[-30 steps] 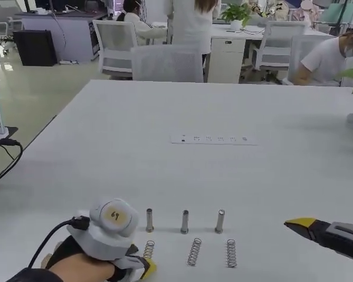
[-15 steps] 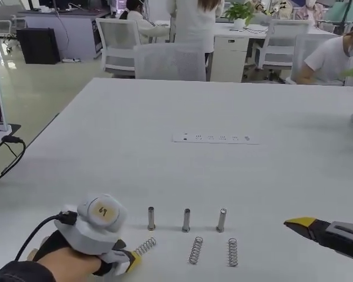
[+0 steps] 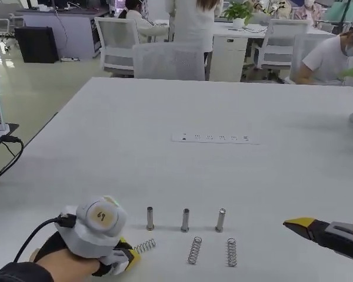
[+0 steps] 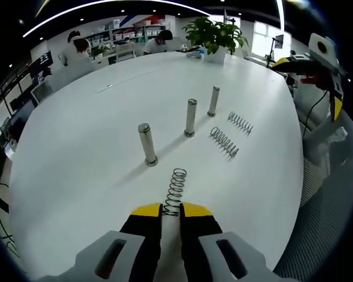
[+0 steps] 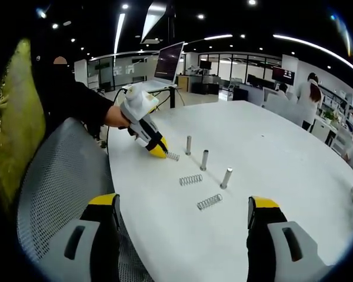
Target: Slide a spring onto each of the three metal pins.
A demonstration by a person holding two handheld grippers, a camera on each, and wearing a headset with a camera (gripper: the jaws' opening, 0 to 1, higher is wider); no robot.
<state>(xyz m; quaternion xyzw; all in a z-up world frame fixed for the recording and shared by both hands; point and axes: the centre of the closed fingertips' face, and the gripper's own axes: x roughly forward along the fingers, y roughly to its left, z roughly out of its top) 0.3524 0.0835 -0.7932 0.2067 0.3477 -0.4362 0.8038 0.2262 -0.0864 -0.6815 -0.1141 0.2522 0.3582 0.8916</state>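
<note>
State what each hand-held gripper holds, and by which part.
Left hand-held gripper pinches the small coiled metal spring by its near end; right hand-held gripper, open, holds nothing.

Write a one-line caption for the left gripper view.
Left gripper pinches one spring by its end before three upright pins; two springs lie alongside.

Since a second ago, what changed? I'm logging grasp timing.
The left gripper, jaws shut on the near end of the left spring, dragged that end leftward, slanting it. The middle spring, right spring, three pins and the open right gripper stayed put.
</note>
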